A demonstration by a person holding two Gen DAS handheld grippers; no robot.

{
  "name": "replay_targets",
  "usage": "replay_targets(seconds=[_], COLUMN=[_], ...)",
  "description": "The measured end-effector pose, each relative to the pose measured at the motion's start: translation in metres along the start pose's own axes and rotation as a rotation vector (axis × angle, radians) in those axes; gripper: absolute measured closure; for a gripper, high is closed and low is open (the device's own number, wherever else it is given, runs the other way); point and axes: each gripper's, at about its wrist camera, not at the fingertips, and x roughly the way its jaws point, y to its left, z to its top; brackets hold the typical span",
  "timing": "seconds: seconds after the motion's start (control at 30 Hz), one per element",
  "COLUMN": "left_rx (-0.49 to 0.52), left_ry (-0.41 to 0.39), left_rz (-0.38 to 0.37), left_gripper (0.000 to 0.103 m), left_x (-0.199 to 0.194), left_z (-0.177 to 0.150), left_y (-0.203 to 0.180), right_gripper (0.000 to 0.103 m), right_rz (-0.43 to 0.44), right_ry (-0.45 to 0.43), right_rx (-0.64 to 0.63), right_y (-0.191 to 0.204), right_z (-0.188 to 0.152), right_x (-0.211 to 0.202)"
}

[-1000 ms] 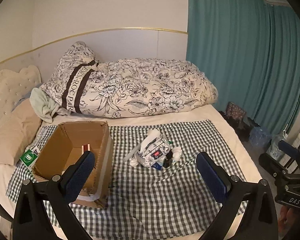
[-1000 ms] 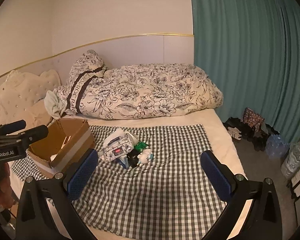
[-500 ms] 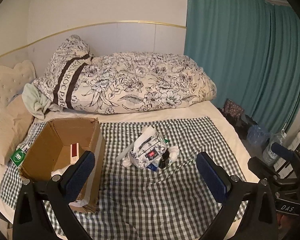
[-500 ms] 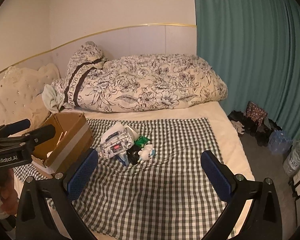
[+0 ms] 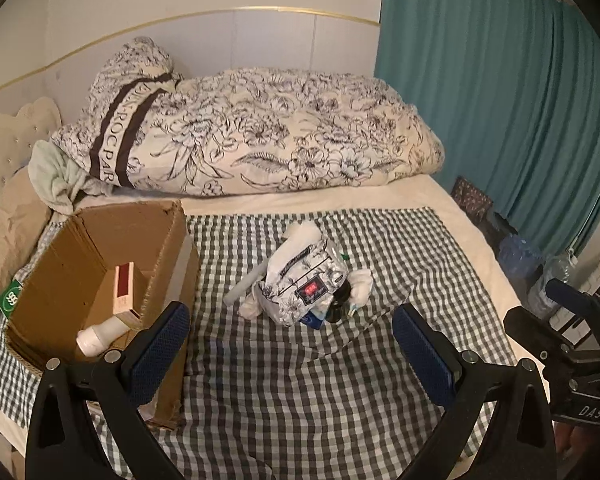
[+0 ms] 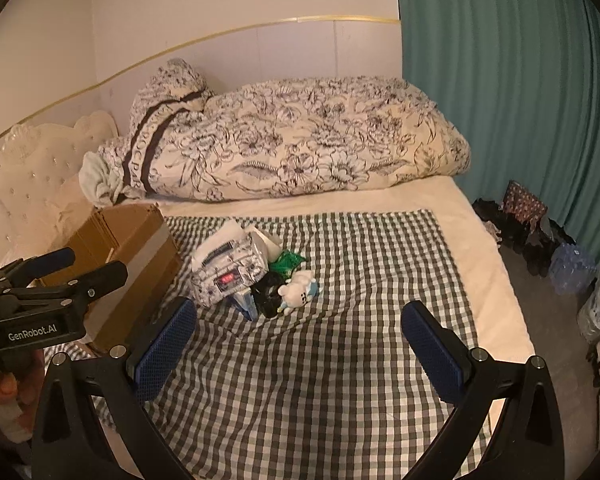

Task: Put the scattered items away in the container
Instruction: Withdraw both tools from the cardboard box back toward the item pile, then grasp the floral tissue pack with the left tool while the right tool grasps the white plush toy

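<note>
An open cardboard box stands on the left of a checked cloth; inside lie a red-and-white carton and a white bottle. A pile of items sits mid-cloth: a floral tissue pack, a white plush toy, a green packet, a dark object, a grey tube. My left gripper is open, empty, short of the pile. My right gripper is open, empty, in front of the pile.
A rolled floral duvet lies across the back of the bed, pillows at left. A teal curtain hangs at right. Bags and water bottles sit on the floor right of the bed. A green box lies beside the carton.
Both views have risen and tilted a little, showing more of the box's inside. The pile and the box have not moved. Both grippers stay open.
</note>
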Motion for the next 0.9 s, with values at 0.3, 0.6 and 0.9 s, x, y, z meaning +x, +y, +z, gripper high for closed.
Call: replay_targets(seconds=[0.3, 0.6, 0.9], left_rx=[-0.004, -0.013, -0.034], left_ry=[0.045, 0.103, 0.146], left_rz=[-0.016, -0.015, -0.019], left_gripper=[0.000, 0.000, 0.000], left_x=[0.041, 0.087, 0.126], left_z=[-0.003, -0.005, -0.008], left_y=[0.004, 0.010, 0.016], right_gripper=[0.000, 0.000, 0.000], right_rz=[0.004, 0.005, 0.010], right_ry=[0.061, 0.130, 0.190], right_rx=[-0.009, 0.005, 0.024], right_y=[-0.002, -0.011, -0.017], right_z=[-0.004, -0.011, -0.015], right_x=[0.045, 0.090, 0.132])
